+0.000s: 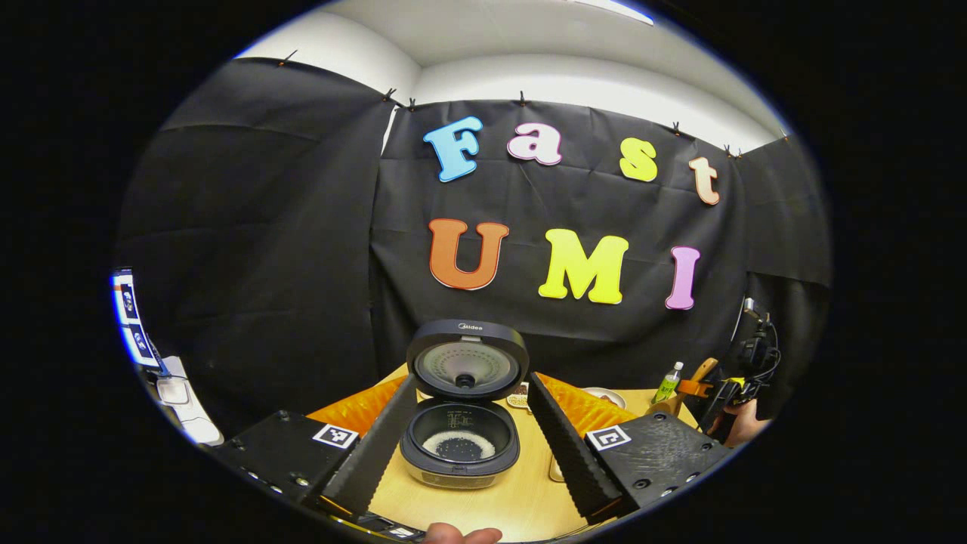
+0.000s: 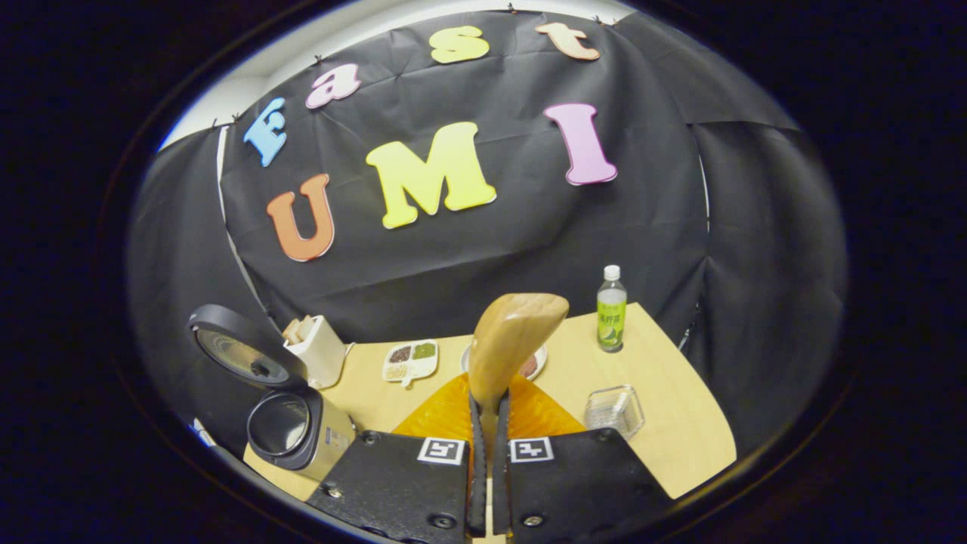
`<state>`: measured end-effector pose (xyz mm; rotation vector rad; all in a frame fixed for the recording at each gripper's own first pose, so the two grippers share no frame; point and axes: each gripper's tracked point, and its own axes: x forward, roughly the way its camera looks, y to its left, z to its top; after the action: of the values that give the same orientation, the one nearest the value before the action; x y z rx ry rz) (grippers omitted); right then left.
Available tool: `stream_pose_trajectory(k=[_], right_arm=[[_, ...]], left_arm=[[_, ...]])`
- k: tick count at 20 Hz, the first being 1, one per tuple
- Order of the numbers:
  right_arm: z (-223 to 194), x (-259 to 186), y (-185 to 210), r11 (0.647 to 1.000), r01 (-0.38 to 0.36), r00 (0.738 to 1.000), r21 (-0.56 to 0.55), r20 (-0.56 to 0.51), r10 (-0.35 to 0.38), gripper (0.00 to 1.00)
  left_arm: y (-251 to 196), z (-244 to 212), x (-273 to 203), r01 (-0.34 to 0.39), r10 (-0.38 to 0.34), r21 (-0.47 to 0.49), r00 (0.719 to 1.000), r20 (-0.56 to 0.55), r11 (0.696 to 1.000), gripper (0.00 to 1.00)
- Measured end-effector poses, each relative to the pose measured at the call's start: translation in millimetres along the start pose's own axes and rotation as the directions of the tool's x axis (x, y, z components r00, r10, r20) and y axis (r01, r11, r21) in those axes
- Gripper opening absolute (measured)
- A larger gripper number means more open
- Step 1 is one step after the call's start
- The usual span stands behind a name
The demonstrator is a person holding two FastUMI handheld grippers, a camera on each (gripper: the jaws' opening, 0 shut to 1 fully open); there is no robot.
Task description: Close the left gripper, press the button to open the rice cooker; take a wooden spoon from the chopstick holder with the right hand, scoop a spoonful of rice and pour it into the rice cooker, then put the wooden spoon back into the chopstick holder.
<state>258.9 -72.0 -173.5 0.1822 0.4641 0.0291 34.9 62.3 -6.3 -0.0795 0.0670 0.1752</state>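
The table [image 2: 672, 423] is light wood and carries every item. The rice cooker [image 1: 459, 446] stands on it with its lid [image 1: 467, 368] raised upright; rice lies in the inner pot. In the right gripper view the cooker sits at the table's left edge, with the chopstick holder [image 2: 321, 349] just behind it near the rear edge. The left claw [image 1: 468, 446] is released, jaws spread wide to either side of the cooker, levelled toward it without contact. The right claw [image 2: 488, 453] is clenched on the wooden spoon [image 2: 514, 344], handle pinched between both fingers, bowl pointing up and forward. A bottle [image 2: 611, 308] stands near the rear right corner. A clear container [image 2: 613, 408] rests toward the right edge.
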Motion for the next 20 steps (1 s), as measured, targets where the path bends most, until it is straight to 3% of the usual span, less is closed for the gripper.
stream_pose_trajectory(k=[11, 16, 20], right_arm=[[-114, 66, 19, 0.984, 0.137, 0.973, -0.115, -0.171, -0.155, 0.08], [-129, 75, 22, 0.925, 0.205, 0.964, -0.319, -0.101, -0.248, 0.08], [-136, 81, 36, 0.922, 0.203, 0.965, -0.33, -0.093, -0.246, 0.08]], left_arm=[[57, -16, 12, -0.027, 0.027, -0.009, 0.998, -0.058, 1.0, 0.95], [71, -20, 19, -0.031, 0.029, -0.028, 0.997, -0.073, 0.999, 0.95], [86, -23, 18, -0.054, 0.052, -0.015, 0.995, -0.085, 0.998, 0.95]])
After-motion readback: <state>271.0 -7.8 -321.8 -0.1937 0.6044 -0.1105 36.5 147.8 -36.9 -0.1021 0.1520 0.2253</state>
